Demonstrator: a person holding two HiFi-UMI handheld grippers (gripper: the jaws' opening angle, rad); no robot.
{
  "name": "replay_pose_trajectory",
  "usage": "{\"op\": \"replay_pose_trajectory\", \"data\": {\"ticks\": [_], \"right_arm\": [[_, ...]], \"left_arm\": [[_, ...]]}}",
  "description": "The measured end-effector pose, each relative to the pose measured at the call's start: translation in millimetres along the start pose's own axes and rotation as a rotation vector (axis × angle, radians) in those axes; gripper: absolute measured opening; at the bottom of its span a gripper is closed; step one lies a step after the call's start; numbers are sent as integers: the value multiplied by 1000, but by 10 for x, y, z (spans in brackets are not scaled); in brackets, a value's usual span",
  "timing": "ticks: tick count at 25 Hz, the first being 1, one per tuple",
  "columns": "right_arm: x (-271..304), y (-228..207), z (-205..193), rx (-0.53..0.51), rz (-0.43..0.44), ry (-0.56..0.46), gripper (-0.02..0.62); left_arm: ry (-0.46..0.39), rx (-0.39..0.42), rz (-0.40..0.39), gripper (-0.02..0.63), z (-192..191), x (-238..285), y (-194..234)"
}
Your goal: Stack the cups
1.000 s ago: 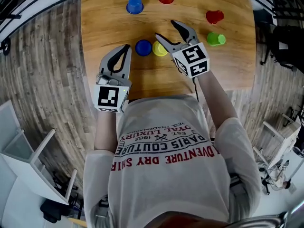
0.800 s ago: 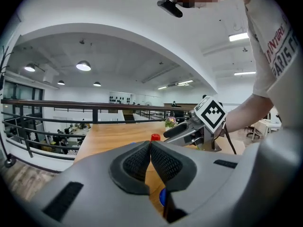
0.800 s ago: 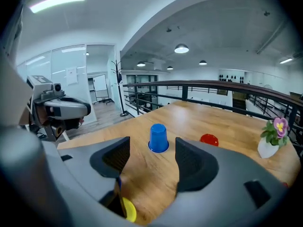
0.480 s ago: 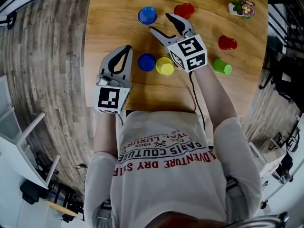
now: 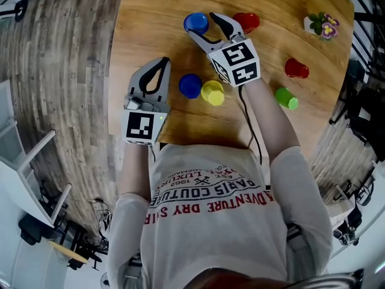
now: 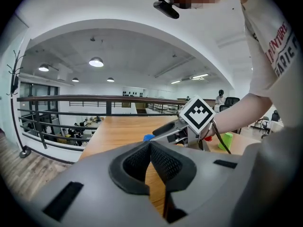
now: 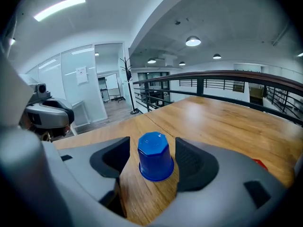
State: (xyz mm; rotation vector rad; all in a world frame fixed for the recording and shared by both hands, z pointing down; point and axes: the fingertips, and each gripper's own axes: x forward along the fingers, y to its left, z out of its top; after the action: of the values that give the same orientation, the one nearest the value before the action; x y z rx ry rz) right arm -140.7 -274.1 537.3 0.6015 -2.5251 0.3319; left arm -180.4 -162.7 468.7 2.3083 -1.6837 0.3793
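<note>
Six small cups sit unstacked on the wooden table [image 5: 144, 23]. One blue cup [image 7: 155, 156] stands upside down, rim on the wood, between the spread jaws of the right gripper [image 5: 204, 26], which flank it without clearly touching it. A second blue cup [image 5: 189, 85] and a yellow cup [image 5: 212, 93] sit just beside each other, nearer the person. A red cup [image 5: 246, 21] lies just past the right gripper, while another red cup [image 5: 296, 68] and a green cup [image 5: 286, 97] sit farther right. The left gripper [image 5: 160, 62] is held near the second blue cup, its jaws pressed together on nothing. A small white pot [image 5: 311, 23] holding flowers stands at the far right. The person's shirt [image 5: 210, 221] reads "PARIS COUTURE" and "1962".
</note>
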Motion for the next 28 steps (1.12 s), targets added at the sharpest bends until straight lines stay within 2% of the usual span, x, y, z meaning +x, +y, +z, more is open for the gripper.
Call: {"op": "replay_pose_trajectory", "data": {"ticks": [7,9,14,19,23,28], "right_arm": [[220,23,-47,8,4,50,293],[219,7,-69,3,-9,65,253],[142,-2,-60,-26,-48,104,252],[-190,26,26,-35,-90,74,252],[-517,11,40,-5,-149,46,252],[-990,-18,-119,20,-245,32,252]], "left_arm": [[29,-19,16,17,-92,-13,92],[38,-15,18,17,-124,-26,110],[35,-12,5,17,-101,-74,145],[14,23,-41,17,86,-115,2],[-30,50,-80,17,251,-107,-113],[-31,82,-154,17,310,-134,-392]]}}
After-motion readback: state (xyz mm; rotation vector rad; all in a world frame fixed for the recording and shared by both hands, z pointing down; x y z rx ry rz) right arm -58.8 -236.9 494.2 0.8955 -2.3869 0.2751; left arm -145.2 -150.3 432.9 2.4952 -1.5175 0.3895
